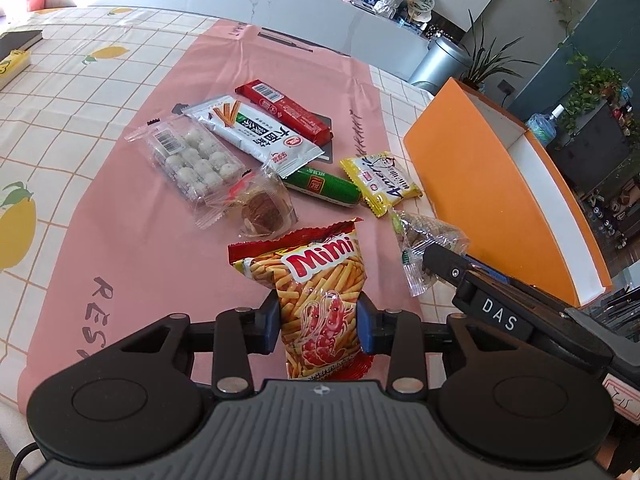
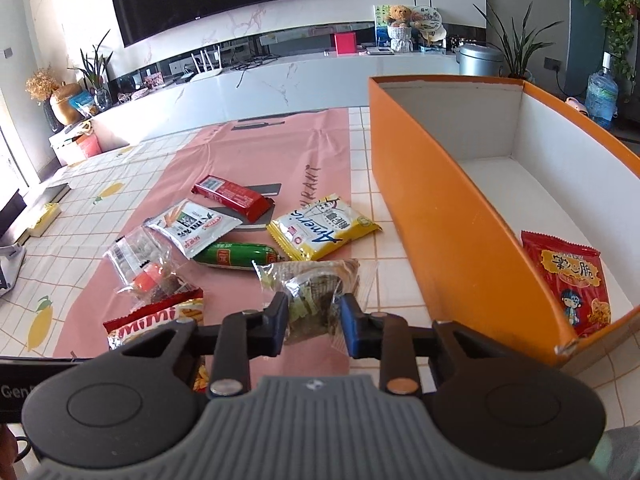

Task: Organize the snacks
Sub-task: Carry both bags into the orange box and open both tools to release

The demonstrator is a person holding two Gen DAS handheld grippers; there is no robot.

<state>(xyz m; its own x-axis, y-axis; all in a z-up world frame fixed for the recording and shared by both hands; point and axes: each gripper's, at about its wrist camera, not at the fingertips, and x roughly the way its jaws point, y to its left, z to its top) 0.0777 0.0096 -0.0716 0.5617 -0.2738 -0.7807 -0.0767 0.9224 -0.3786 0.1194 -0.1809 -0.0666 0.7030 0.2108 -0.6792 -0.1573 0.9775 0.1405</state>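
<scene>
My left gripper [image 1: 319, 322] is shut on the red Mimi shrimp-stick bag [image 1: 316, 288], pads pressing its waist, lifted off the pink mat [image 1: 132, 240]. My right gripper [image 2: 313, 320] is shut on a clear packet of greenish snack [image 2: 316, 292]; in the left wrist view that packet [image 1: 428, 240] shows at the other gripper's tip. On the mat lie a red bar [image 1: 284, 110], a white stick-snack pack [image 1: 256, 132], a clear tray of white balls [image 1: 192, 156], a brown cake in clear wrap [image 1: 260, 208], a green sausage [image 1: 324, 186] and a yellow noodle pack [image 1: 382, 178].
An orange box [image 2: 432, 216] with a white inside stands to the right and holds a red snack packet [image 2: 568, 280]. The lemon-print tablecloth [image 1: 80, 92] surrounds the mat. A book and a yellow item [image 1: 14, 64] lie at the far left.
</scene>
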